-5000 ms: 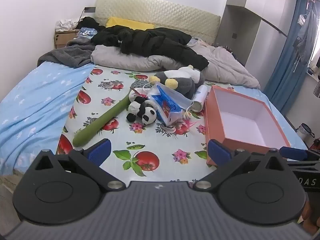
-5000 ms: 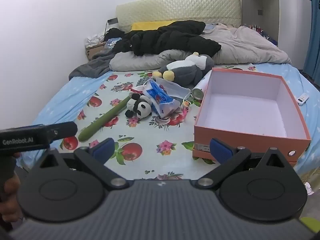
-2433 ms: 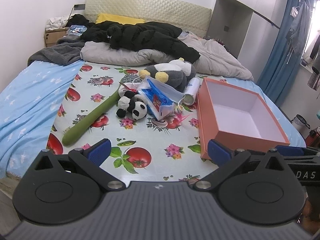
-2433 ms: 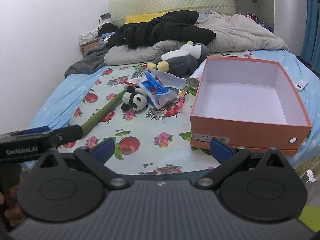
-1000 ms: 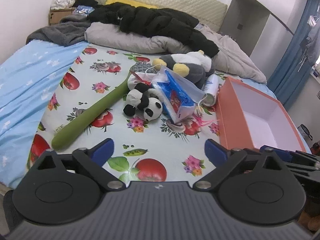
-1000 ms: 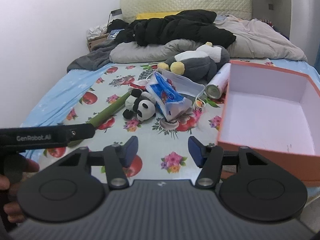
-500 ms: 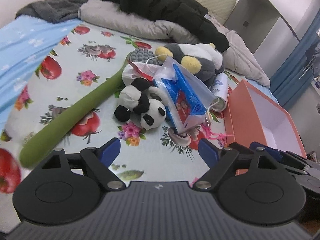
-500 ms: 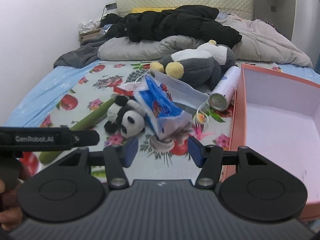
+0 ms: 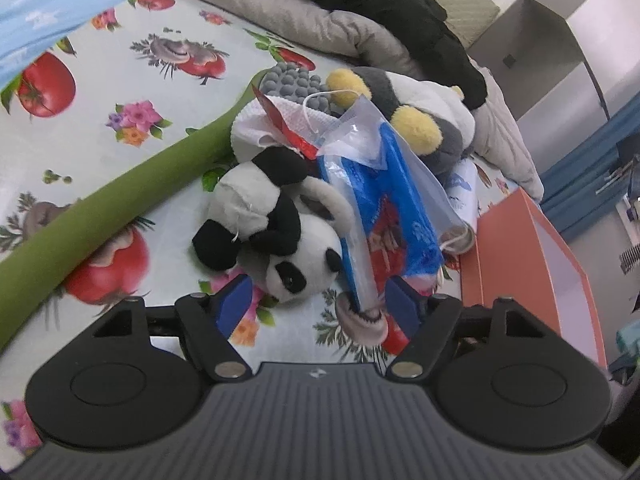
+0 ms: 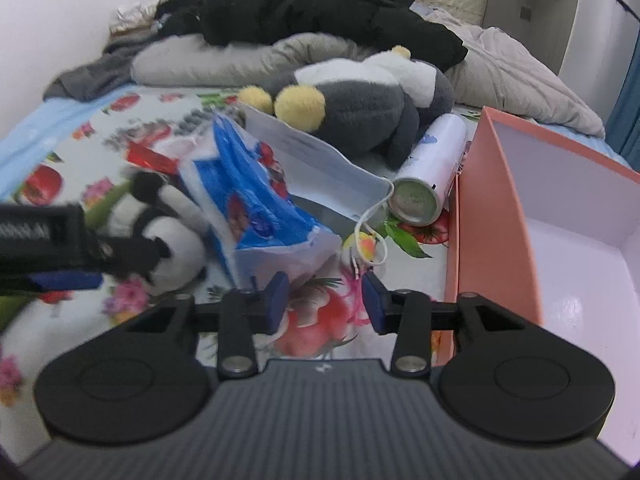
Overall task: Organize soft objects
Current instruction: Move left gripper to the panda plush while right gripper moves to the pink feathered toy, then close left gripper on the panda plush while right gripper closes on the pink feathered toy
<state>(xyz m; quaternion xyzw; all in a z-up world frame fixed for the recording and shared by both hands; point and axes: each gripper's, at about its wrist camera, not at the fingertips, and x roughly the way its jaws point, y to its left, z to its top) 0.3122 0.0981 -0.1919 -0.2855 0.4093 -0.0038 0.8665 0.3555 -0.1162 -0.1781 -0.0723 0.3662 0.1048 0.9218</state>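
A small panda plush (image 9: 276, 224) lies on the fruit-print sheet (image 9: 112, 92), its head between the fingers of my open left gripper (image 9: 316, 304). A blue tissue pack (image 9: 392, 208) leans on it. A grey penguin plush (image 9: 420, 120) lies behind. In the right wrist view my right gripper (image 10: 322, 304) is open just in front of the tissue pack (image 10: 260, 216), with the panda (image 10: 168, 232) to the left and the penguin (image 10: 360, 100) behind. The orange box (image 10: 560, 216) stands open on the right.
A long green foam stick (image 9: 104, 216) lies left of the panda. A face mask (image 10: 320, 160) and a spray can (image 10: 428, 172) lie beside the box. A black jacket (image 10: 320, 12) and grey duvet (image 10: 500, 76) are heaped at the bed's head.
Both grippers have moved forward and down toward the toy pile. The left one has narrowed around the panda's head. The right one has closed in on the tissue pack.
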